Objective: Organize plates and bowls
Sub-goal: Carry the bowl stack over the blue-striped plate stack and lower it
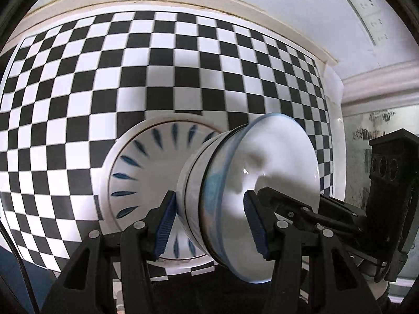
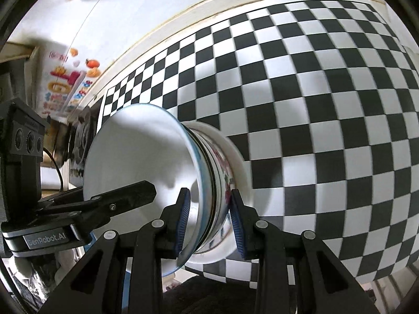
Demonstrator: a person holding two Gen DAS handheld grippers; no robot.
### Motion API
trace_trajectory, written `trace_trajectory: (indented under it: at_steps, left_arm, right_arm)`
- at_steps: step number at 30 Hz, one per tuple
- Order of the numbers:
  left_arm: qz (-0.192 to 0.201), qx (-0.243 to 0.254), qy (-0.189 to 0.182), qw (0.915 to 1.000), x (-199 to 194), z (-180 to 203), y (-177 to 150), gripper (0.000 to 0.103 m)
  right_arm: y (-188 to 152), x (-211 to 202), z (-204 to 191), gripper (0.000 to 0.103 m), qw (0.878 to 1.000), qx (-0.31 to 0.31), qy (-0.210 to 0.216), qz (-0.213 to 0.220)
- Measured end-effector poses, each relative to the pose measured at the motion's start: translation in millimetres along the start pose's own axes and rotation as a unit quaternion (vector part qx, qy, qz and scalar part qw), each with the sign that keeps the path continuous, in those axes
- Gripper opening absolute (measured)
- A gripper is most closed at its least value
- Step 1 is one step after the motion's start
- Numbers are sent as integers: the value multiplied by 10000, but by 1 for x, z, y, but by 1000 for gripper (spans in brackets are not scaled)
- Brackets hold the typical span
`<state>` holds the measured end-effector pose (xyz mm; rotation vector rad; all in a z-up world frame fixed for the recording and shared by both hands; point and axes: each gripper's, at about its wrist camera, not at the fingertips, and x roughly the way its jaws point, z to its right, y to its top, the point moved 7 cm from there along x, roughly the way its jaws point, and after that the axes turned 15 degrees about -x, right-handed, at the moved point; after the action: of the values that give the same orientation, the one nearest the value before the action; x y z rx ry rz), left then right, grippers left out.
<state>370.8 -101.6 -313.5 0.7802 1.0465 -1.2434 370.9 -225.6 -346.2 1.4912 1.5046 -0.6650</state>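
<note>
Both grippers are holding one stack of bowls [image 1: 235,196] up in the air, over a table with a black and white checkered cloth [image 1: 131,65]. The left gripper [image 1: 209,225] is squeezing one side of the stack, with one blue pad inside the top bowl and one on the outside. The right gripper [image 2: 209,222] is squeezing the other side the same way. The stack is hanging over a white plate [image 1: 136,172] with little blue marks, and I cannot tell if it is touching the plate. The bowls are looking hard, smooth and shiny, so I am guessing they are slippery, a bit heavy together, and would be breaking if dropped. Holding the rims on two opposite sides is looking like the safest way. The left gripper's body is showing the words "GenRobot.AI" [image 2: 45,239]. A colourful poster [image 2: 68,83] is hanging on the wall, but its writing is too blurry to read
</note>
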Motion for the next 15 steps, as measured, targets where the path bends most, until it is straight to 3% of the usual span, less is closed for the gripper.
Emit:
trace_trajectory:
  at_steps: [15]
  left_arm:
    - [27,-532,29,9986,19,-47,3,49]
  right_arm:
    - [8,42,-28,33,9988,-365,-91,-314]
